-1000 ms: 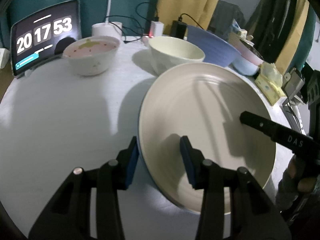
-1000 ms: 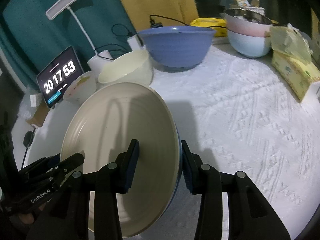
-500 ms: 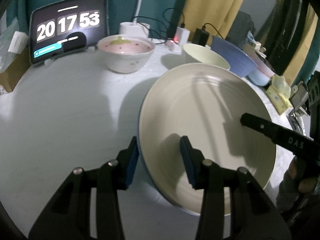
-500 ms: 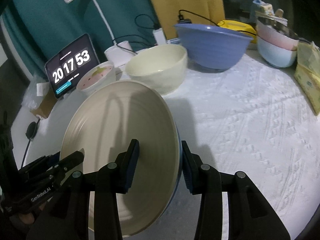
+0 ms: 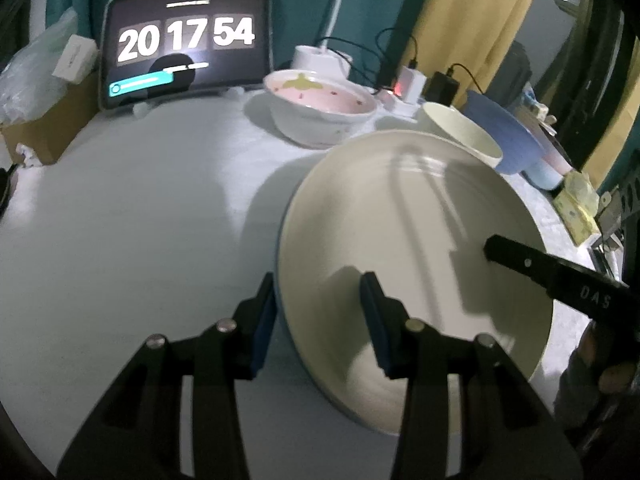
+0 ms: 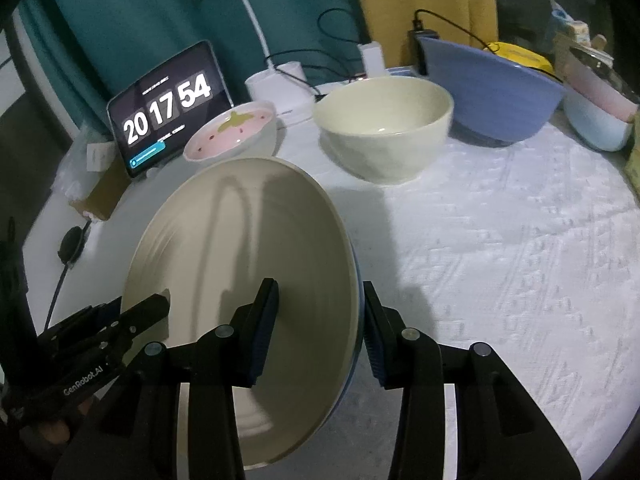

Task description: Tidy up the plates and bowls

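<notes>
A large cream plate (image 5: 420,220) with a blue underside hangs tilted above the white tablecloth (image 5: 132,220), held at both sides. My left gripper (image 5: 318,300) is shut on its left rim. My right gripper (image 6: 319,306) is shut on the opposite rim of the plate (image 6: 240,240). Each gripper's fingers show at the plate's far edge in the other's view. Behind stand a pink strawberry bowl (image 5: 320,108), a cream bowl (image 6: 384,128), a big blue bowl (image 6: 492,92) and stacked pink and pale blue bowls (image 6: 600,120).
A tablet clock (image 5: 184,44) leans at the back left beside a cardboard box (image 5: 44,136). A lamp base (image 6: 280,88), chargers and cables line the back edge. Yellow tissue packs (image 5: 576,208) lie at the right. White cloth (image 6: 520,260) stretches right of the plate.
Both grippers have carried the plate leftward across the table, so the clock and the pink bowl now sit closer. The grips on the rim have not changed.
</notes>
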